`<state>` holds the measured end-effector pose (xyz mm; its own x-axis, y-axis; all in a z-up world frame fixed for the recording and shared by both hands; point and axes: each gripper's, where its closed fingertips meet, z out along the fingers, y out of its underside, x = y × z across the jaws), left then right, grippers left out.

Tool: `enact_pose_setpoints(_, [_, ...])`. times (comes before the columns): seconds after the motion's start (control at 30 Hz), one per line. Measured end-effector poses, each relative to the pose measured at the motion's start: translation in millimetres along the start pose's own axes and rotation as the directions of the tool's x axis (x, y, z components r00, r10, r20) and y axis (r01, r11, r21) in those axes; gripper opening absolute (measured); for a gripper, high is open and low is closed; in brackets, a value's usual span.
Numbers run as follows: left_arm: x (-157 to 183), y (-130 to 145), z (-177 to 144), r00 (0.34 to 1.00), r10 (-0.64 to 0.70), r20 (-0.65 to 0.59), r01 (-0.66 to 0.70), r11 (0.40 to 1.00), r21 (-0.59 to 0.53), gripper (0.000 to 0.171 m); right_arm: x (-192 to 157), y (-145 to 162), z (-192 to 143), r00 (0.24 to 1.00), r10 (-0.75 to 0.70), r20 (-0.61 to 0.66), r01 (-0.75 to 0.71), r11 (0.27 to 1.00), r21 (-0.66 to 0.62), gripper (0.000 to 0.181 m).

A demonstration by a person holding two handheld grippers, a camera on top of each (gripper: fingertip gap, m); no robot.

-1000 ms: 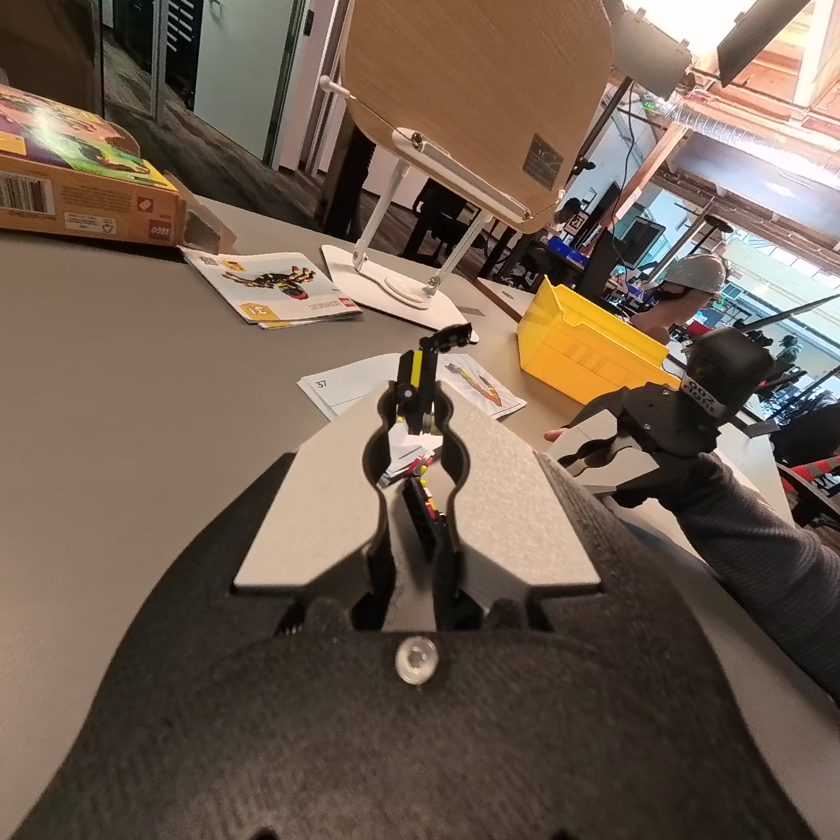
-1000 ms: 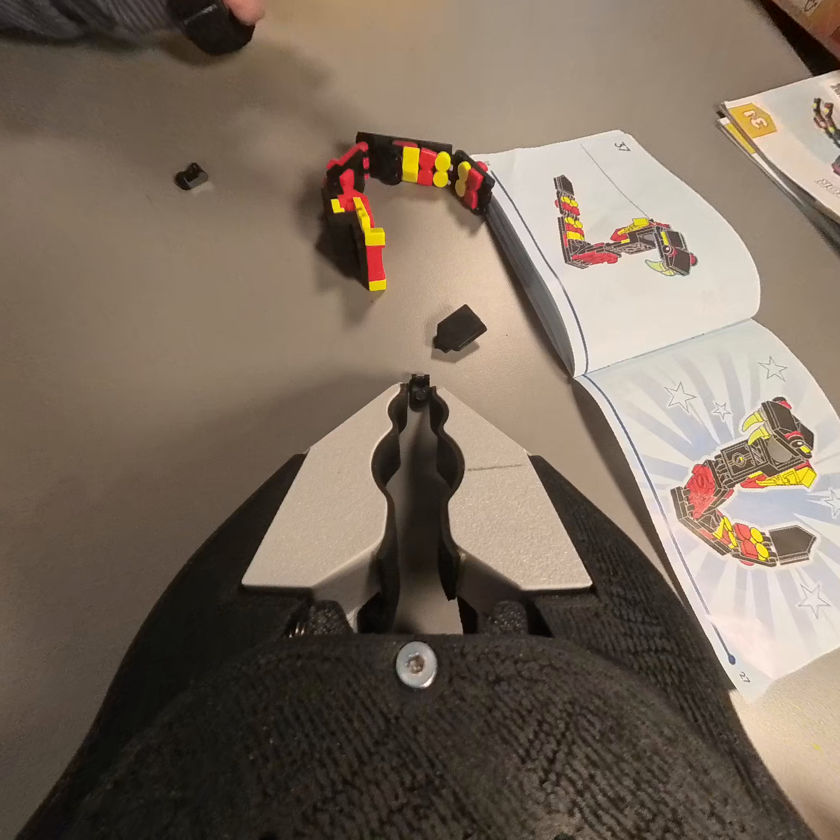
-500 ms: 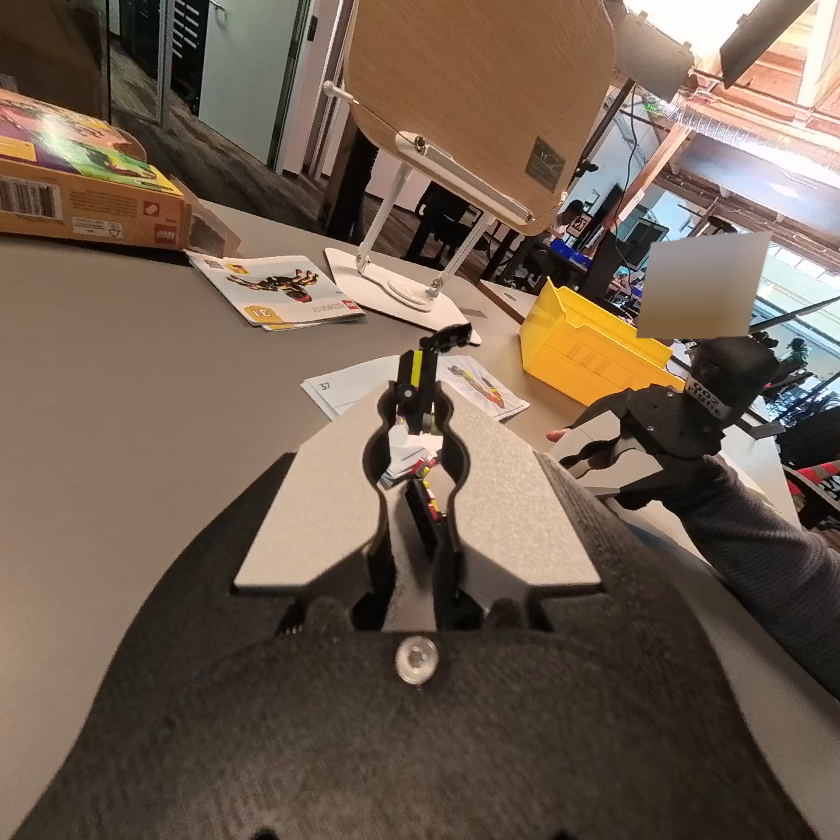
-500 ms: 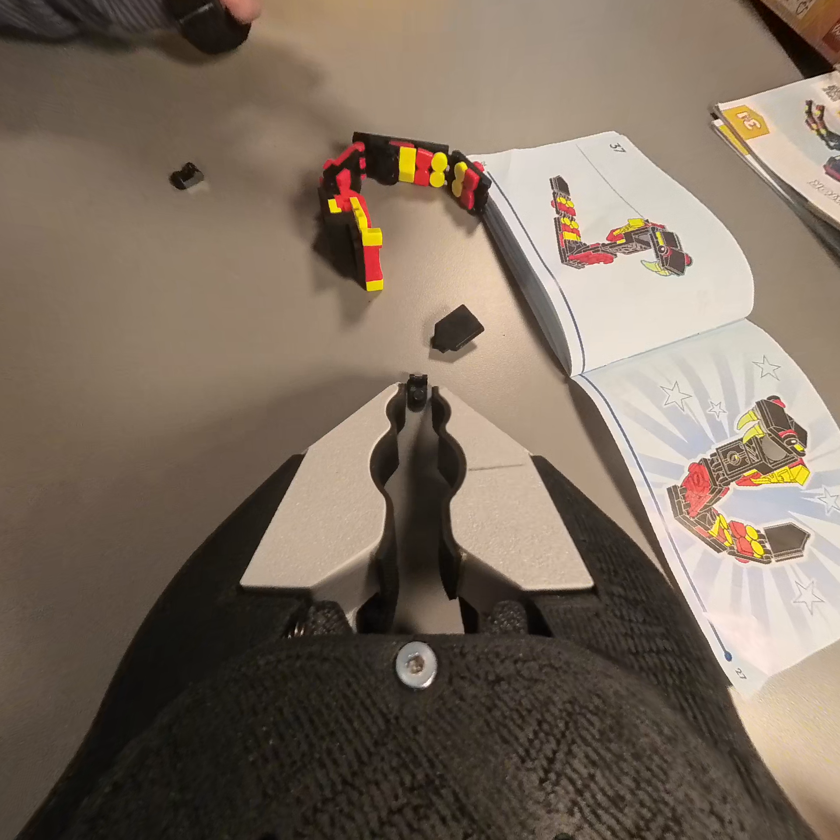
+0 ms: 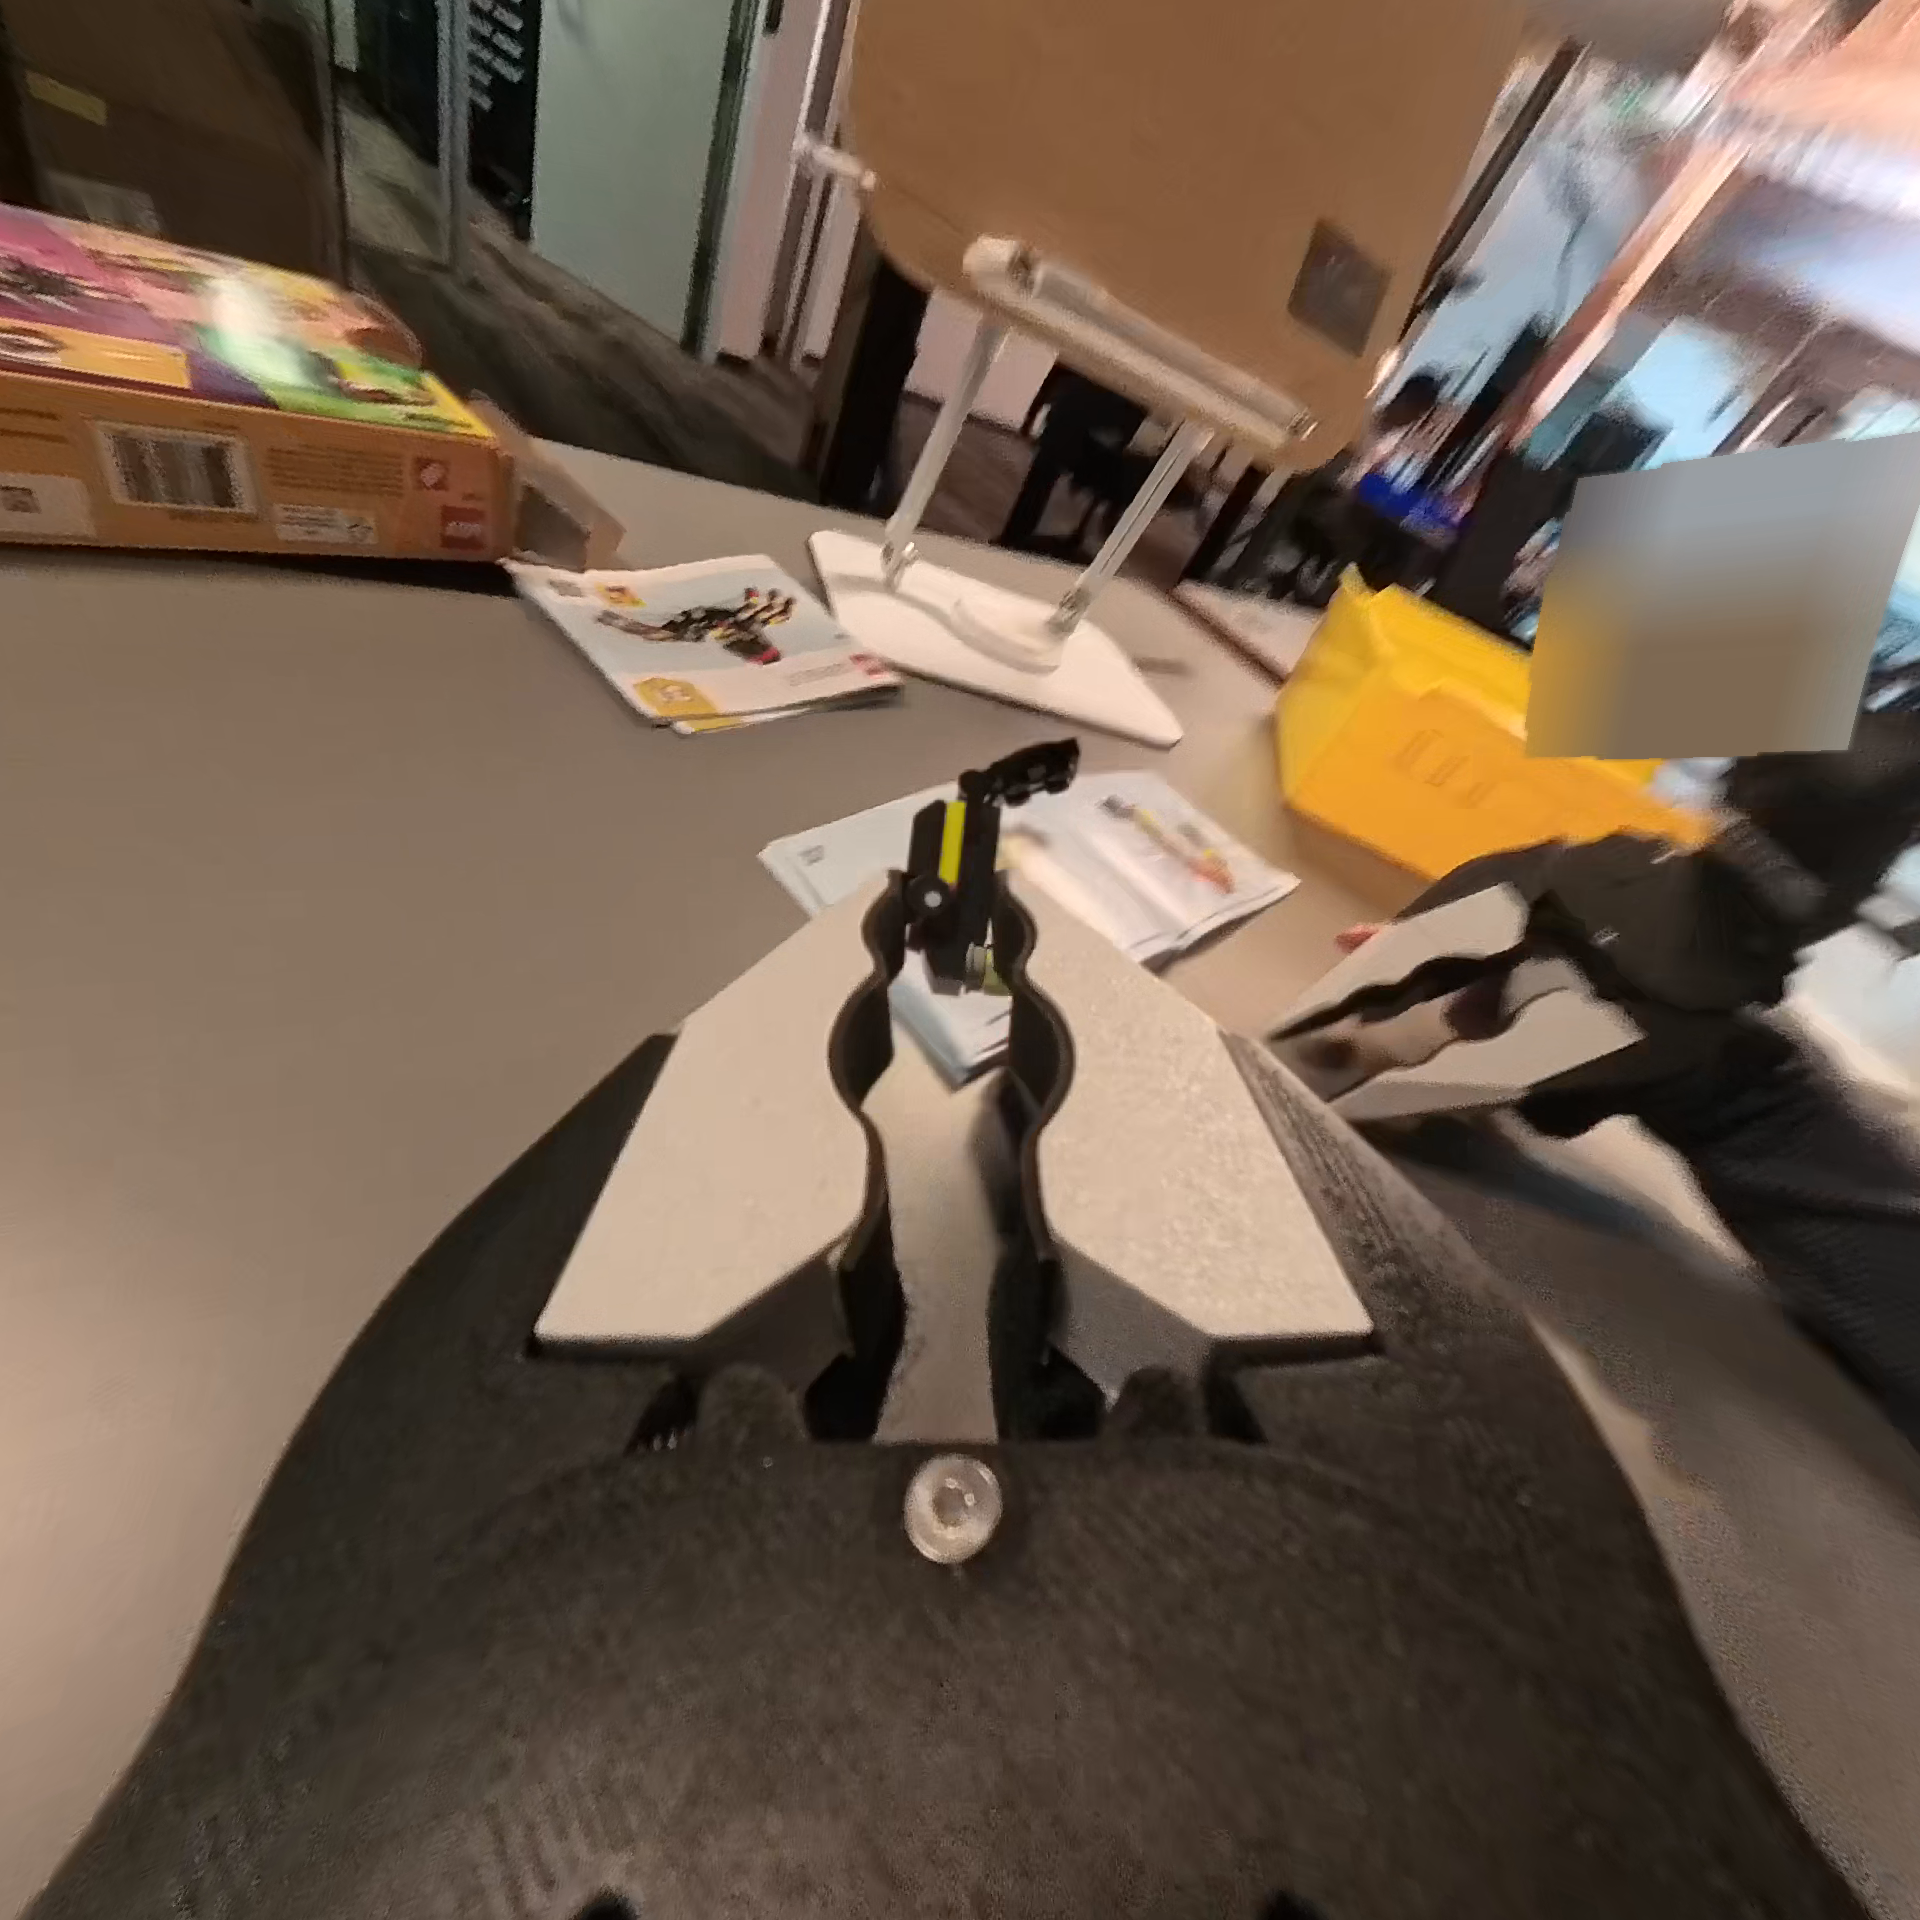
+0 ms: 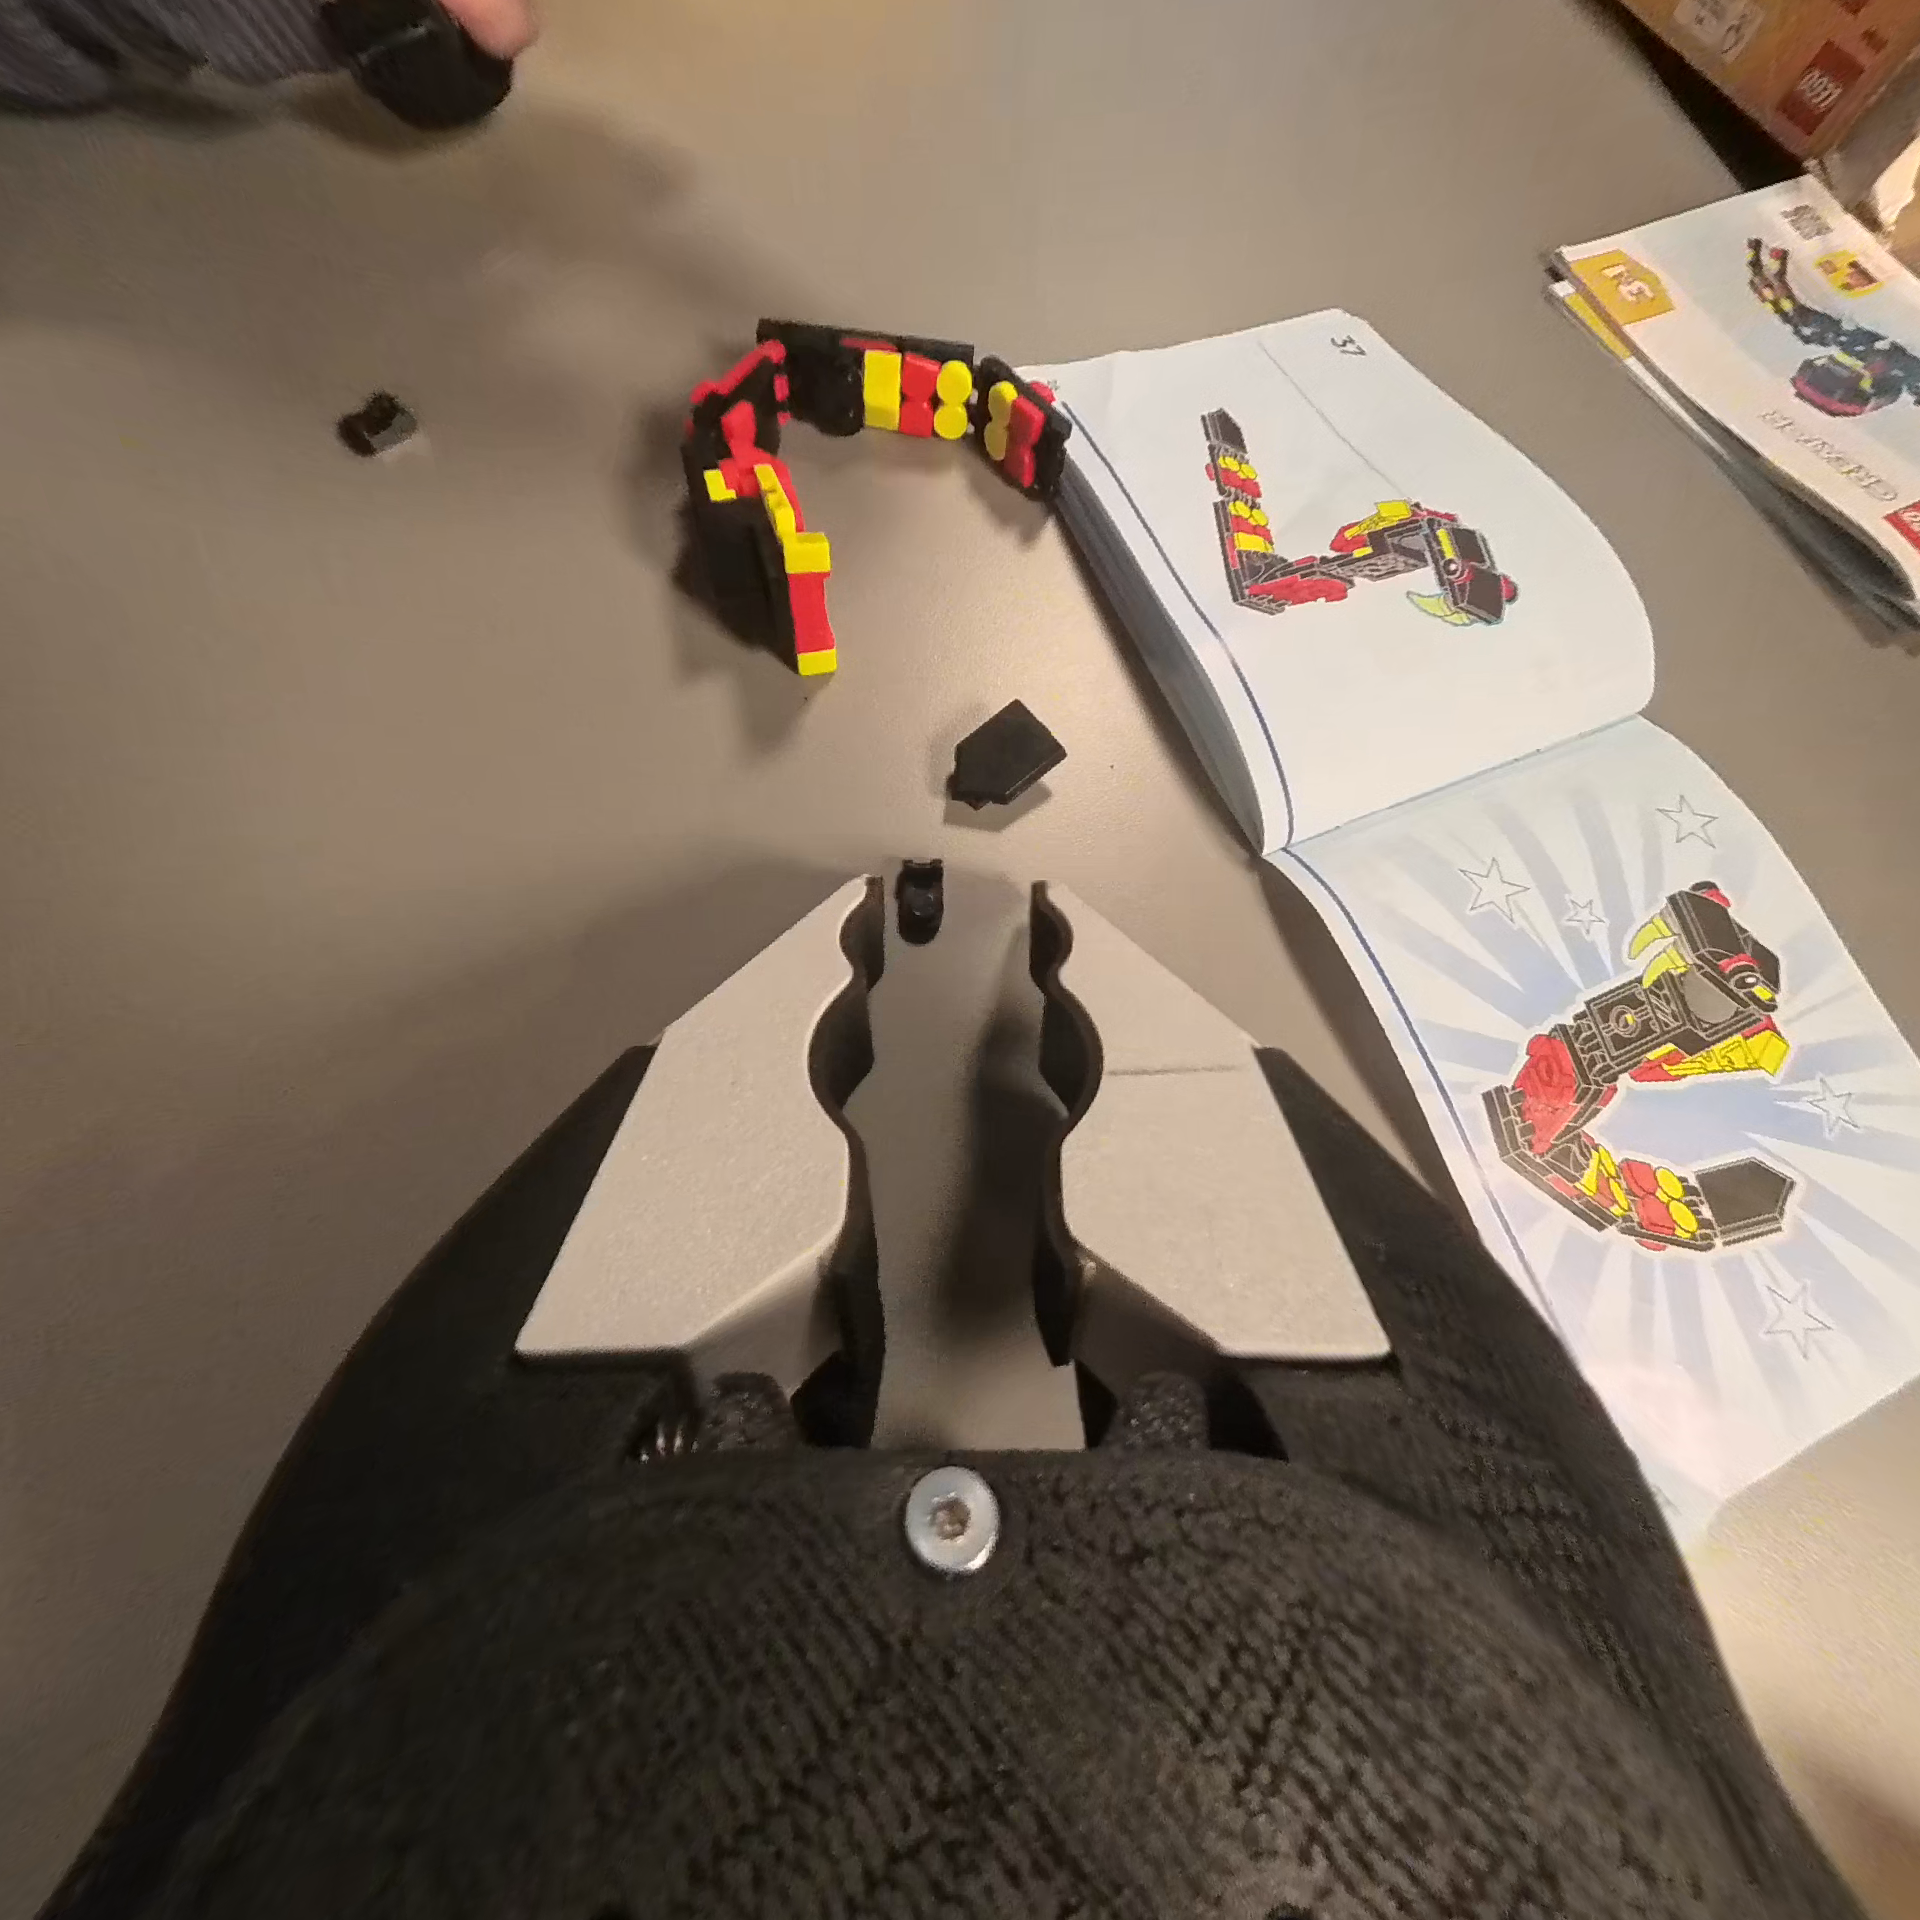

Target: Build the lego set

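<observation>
Your left gripper [image 5: 951, 914] pinches a small black-and-lime lego sub-assembly [image 5: 966, 873] at frame centre; the blur hides its finer detail. Your right gripper [image 6: 951, 899] stands apart-jawed, a tiny black lego piece [image 6: 918, 900] against its left fingertip; whether it touches the grey table [image 6: 312, 831] is unclear. Above, the curved red, yellow and black lego chain [image 6: 831, 457] lies beside the open instruction booklet [image 6: 1455, 623], cut off lower right.

The left grey-fingered, black-bodied hand-held gripper [image 5: 951, 935] has its fingers closed, pointing forward and level. The right hand-held gripper [image 6: 951, 899] has its fingers parted, angled downward, with a dark sleeve [image 5: 1818, 1143] behind it.
</observation>
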<state>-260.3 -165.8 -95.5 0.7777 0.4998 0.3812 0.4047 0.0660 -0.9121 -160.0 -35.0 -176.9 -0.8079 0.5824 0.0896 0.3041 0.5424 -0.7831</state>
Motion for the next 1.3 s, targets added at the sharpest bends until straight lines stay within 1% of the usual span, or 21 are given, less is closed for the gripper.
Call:
enact_pose_setpoints(0.03, [-4.8, 6.3, 1.5, 0.998, 0.057, 0.035, -0.055, 0.997, -0.06, 0.014, 2.0, -1.7, -1.3, 1.0, 0.003, -0.014, -0.003, 1.0, 0.014, 0.029])
enact_pose_setpoints(0.07, [-10.6, 15.2, 3.0, 0.989, 0.131, 0.068, -0.12, 0.982, -0.146, 0.014, 4.5, -4.2, -3.4, 0.999, 0.006, -0.032, -0.005, 0.999, 0.035, 0.031])
enact_pose_setpoints(0.13, [-23.9, 29.6, 2.1, 0.949, 0.289, 0.129, -0.242, 0.925, -0.294, 0.015, 12.4, -12.9, -9.4, 0.995, -0.003, -0.096, 0.013, 0.995, 0.101, 0.034])
enact_pose_setpoints(0.23, [-34.3, 37.8, -2.5, 0.871, 0.461, 0.168, -0.361, 0.834, -0.418, 0.014, 30.6, -34.2, -23.7, 0.964, -0.038, -0.265, 0.104, 0.965, 0.241, 0.033])
enact_pose_setpoints(0.33, [-40.2, 51.3, -6.7, 0.815, 0.561, 0.144, -0.413, 0.738, -0.534, 0.015, 44.7, -54.2, -39.8, 0.885, -0.069, -0.461, 0.249, 0.906, 0.343, 0.034])
enact_pose_setpoints(0.4, [-40.2, 54.8, -6.5, 0.805, 0.58, 0.127, -0.431, 0.717, -0.548, 0.015, 48.9, -63.9, -49.5, 0.811, -0.093, -0.577, 0.36, 0.858, 0.368, 0.031])
enact_pose_setpoints(0.47, [-39.9, 57.5, -6.7, 0.809, 0.577, 0.113, -0.43, 0.711, -0.557, 0.015, 51.5, -65.3, -50.7, 0.76, -0.125, -0.637, 0.421, 0.842, 0.337, 0.03])
enact_pose_setpoints(0.67, [-43.0, 68.4, -7.2, 0.838, 0.535, 0.107, -0.379, 0.713, -0.59, 0.015, 56.5, -64.5, -49.7, 0.705, -0.156, -0.692, 0.465, 0.838, 0.286, 0.03])
enact_pose_setpoints(0.7, [-44.0, 69.5, -6.8, 0.841, 0.529, 0.113, -0.37, 0.716, -0.592, 0.024, 56.8, -64.5, -50.1, 0.703, -0.154, -0.694, 0.466, 0.838, 0.286, 0.03])
enact_pose_setpoints(0.8, [-43.2, 68.1, -7.1, 0.849, 0.516, 0.111, -0.365, 0.726, -0.583, 0.041, 60.2, -65.0, -54.5, 0.697, -0.13, -0.705, 0.461, 0.834, 0.303, 0.03])
enact_pose_setpoints(0.87, [-43.3, 57.8, -11.2, 0.849, 0.512, 0.128, -0.369, 0.749, -0.551, 0.05, 64.8, -65.1, -60.1, 0.699, -0.09, -0.709, 0.444, 0.833, 0.332, 0.03])
enact_pose_setpoints(0.93, [-45.3, 32.7, -17.7, 0.853, 0.489, 0.184, -0.37, 0.814, -0.448, 0.054, 70.6, -65.0, -67.3, 0.693, -0.045, -0.72, 0.427, 0.83, 0.36, 0.03])
enact_pose_setpoints(1.0, [-46.1, -5.1, -28.0, 0.869, 0.424, 0.255, -0.365, 0.898, -0.247, 0.053, 75.6, -65.0, -74.5, 0.676, -0.007, -0.736, 0.42, 0.825, 0.378, 0.029])
enact_pose_setpoints(1.03, [-46.9, -23.3, -35.5, 0.881, 0.379, 0.284, -0.354, 0.925, -0.139, 0.053, 77.8, -65.0, -77.5, 0.663, 0.004, -0.748, 0.422, 0.824, 0.378, 0.027])
enact_pose_setpoints(1.07, [-48.1, -40.3, -43.9, 0.89, 0.335, 0.31, -0.344, 0.939, -0.027, 0.053, 80.1, -64.6, -80.2, 0.646, 0.011, -0.763, 0.426, 0.825, 0.372, 0.026])
enact_pose_setpoints(1.13, [-49.4, -65.9, -61.5, 0.895, 0.271, 0.355, -0.348, 0.921, 0.177, 0.053, 84.6, -63.2, -83.5, 0.612, 0.016, -0.791, 0.431, 0.832, 0.351, 0.023])
enact_pose_setpoints(1.17, [-50.7, -72.9, -68.7, 0.891, 0.254, 0.377, -0.36, 0.9, 0.246, 0.052, 88.4, -61.1, -85.0, 0.59, 0.02, -0.808, 0.426, 0.842, 0.332, 0.021])
enact_pose_setpoints(1.2, [-52.9, -77.0, -74.2, 0.882, 0.245, 0.403, -0.376, 0.88, 0.289, 0.053, 93.8, -57.9, -87.1, 0.559, 0.026, -0.829, 0.415, 0.857, 0.307, 0.019])
enact_pose_setpoints(1.23, [-54.0, -78.4, -76.9, 0.865, 0.262, 0.429, -0.41, 0.861, 0.3, 0.053, 101.0, -53.5, -91.0, 0.525, 0.049, -0.85, 0.388, 0.874, 0.291, 0.016])
enact_pose_setpoints(1.27, [-52.9, -77.2, -76.2, 0.837, 0.309, 0.451, -0.461, 0.842, 0.279, 0.051, 108.6, -47.7, -95.7, 0.493, 0.083, -0.866, 0.351, 0.892, 0.286, 0.008])
enact_pose_setpoints(1.3, [-48.8, -72.5, -71.2, 0.806, 0.383, 0.452, -0.52, 0.823, 0.23, 0.039, 114.2, -41.3, -100.4, 0.467, 0.105, -0.878, 0.322, 0.905, 0.279, 0.0])
